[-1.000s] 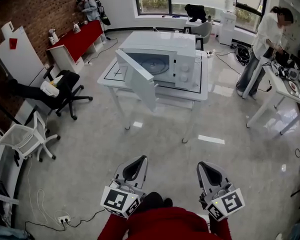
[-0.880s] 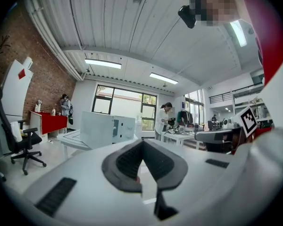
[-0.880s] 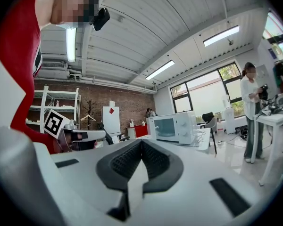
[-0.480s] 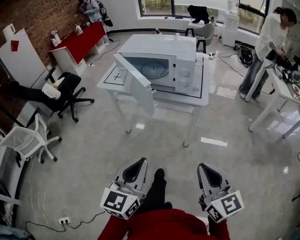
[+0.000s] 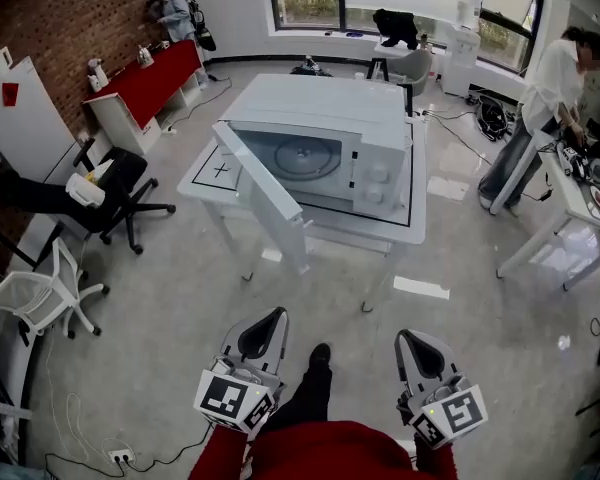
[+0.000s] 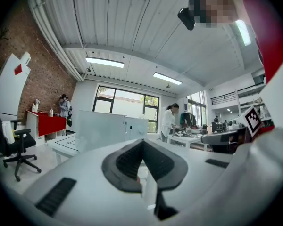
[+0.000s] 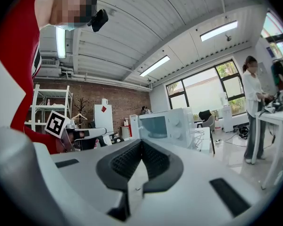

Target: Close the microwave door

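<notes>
A white microwave (image 5: 325,133) stands on a white table (image 5: 412,228) ahead of me. Its door (image 5: 265,203) hangs wide open, swung out to the left toward me, and the turntable shows inside. Both grippers are held low in front of me, well short of the table and apart from the door. My left gripper (image 5: 273,315) is shut with nothing in it, and so is my right gripper (image 5: 408,336). The left gripper view shows the door (image 6: 101,128) beyond the shut left gripper (image 6: 142,142). The right gripper view shows the microwave (image 7: 167,124) past the right gripper (image 7: 141,142).
A black office chair (image 5: 110,183) and a white chair (image 5: 40,283) stand at the left. A red cabinet (image 5: 150,78) lines the brick wall, with a person (image 5: 175,13) beside it. Another person (image 5: 555,78) works at a desk (image 5: 580,183) on the right. A power strip (image 5: 120,456) lies on the floor.
The microwave and table have grown larger and nearer in the head view as I walk toward them. Both grippers have come forward with me, still shut.
</notes>
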